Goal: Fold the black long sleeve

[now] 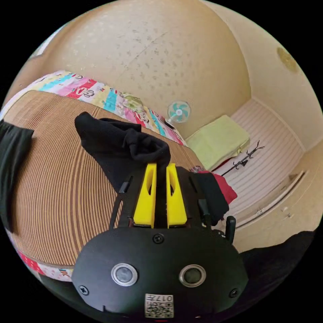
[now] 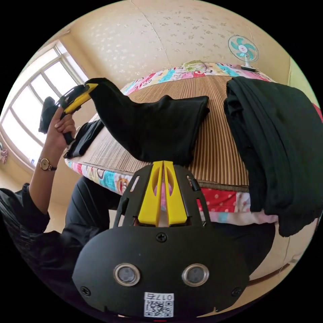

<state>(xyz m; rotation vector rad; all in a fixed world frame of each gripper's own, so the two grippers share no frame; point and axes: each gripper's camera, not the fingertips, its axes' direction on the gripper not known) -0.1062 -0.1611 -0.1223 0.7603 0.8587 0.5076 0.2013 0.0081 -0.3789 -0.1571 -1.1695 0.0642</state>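
The black long sleeve (image 2: 158, 128) lies partly on a brown striped mat (image 2: 218, 144) over the bed. In the right gripper view, a hand holds my left gripper (image 2: 90, 87) up at the far left, shut on one end of the garment and lifting it off the mat. My right gripper (image 2: 163, 162) is shut, its yellow tips pinching the garment's near edge at the mat's front. In the left gripper view, my left gripper (image 1: 161, 165) is shut on bunched black fabric of the long sleeve (image 1: 114, 141), which trails back over the mat (image 1: 50, 188).
A stack of dark folded clothes (image 2: 272, 134) hangs over the bed's right front corner. Another black cloth (image 2: 84, 134) lies at the mat's left end. A small fan (image 2: 243, 48) stands by the wall behind the bed. The person sits close against the bed's front edge.
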